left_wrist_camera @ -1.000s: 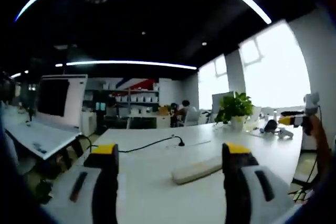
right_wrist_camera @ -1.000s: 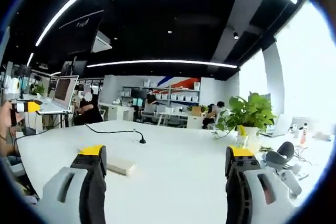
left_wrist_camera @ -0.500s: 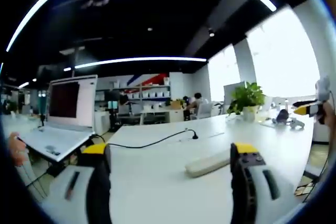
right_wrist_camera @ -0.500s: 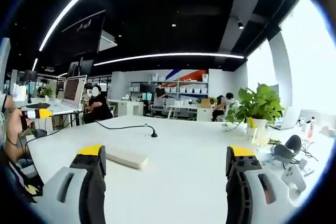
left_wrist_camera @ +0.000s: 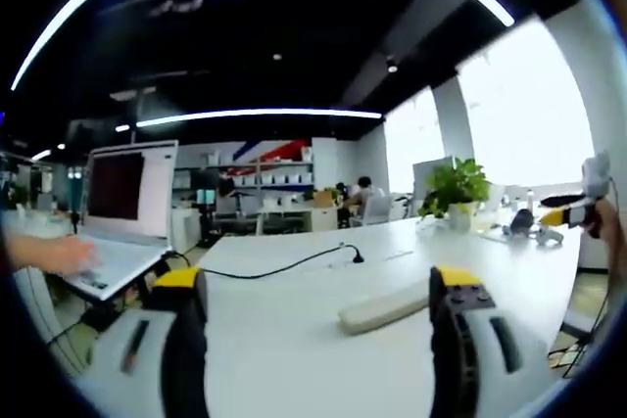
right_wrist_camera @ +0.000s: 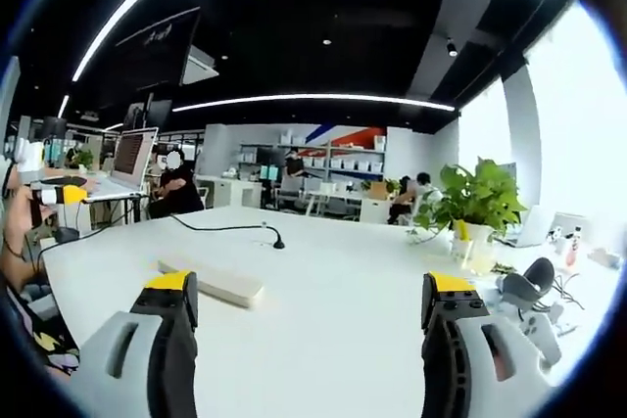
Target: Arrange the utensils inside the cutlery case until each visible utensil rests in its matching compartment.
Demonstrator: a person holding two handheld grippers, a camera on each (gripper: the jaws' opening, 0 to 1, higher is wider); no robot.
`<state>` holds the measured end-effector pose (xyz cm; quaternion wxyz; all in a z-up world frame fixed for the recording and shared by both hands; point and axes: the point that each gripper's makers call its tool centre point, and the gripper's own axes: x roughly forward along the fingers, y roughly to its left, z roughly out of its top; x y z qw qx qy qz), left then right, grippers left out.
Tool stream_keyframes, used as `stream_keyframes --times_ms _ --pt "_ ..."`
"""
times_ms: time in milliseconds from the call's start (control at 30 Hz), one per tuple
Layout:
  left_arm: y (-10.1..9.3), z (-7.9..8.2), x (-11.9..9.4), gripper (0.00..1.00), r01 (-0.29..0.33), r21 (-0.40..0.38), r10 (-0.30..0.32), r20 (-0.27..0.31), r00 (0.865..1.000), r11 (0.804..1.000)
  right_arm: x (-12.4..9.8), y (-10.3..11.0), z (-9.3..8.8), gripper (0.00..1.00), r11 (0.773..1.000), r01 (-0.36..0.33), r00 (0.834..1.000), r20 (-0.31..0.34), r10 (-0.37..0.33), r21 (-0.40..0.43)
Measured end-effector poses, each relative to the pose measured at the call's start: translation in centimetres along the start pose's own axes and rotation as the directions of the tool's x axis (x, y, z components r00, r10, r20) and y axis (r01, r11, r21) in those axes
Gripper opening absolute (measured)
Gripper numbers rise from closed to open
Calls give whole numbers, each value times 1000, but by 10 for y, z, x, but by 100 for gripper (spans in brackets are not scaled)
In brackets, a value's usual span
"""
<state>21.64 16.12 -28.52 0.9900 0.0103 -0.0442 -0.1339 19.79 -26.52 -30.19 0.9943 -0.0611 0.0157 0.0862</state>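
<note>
In the left gripper view my left gripper (left_wrist_camera: 318, 340) is open, its yellow-tipped jaws wide apart over the white table (left_wrist_camera: 294, 340) with nothing between them. My right gripper (right_wrist_camera: 309, 340) is open too, held level above the same table (right_wrist_camera: 333, 310), and nothing is between its jaws. At the far right edge of the left gripper view the right gripper (left_wrist_camera: 576, 209) is small, held in a hand. The left gripper (right_wrist_camera: 54, 193) appears at the far left of the right gripper view, also in a hand.
A white power strip (left_wrist_camera: 382, 308) (right_wrist_camera: 211, 281) lies on the table, and a black cable (left_wrist_camera: 294, 263) (right_wrist_camera: 225, 227) runs across it. An open laptop (left_wrist_camera: 122, 203) stands at the left with a hand (left_wrist_camera: 59, 254) on it. A potted plant (right_wrist_camera: 475, 208) and small devices (right_wrist_camera: 529, 286) sit at the right.
Both cameras have shifted a little, so the power strip now lies nearer in the right gripper view. In the left gripper view a hand has moved onto the laptop. Both grippers stay open.
</note>
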Motion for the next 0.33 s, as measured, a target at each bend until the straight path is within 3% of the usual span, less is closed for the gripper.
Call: stream_keyframes --times_ms 333 --pt "-2 0 0 99 2 16 -2 -6 1000 1000 -2 -2 -1 99 1000 2 1000 -7 -2 2"
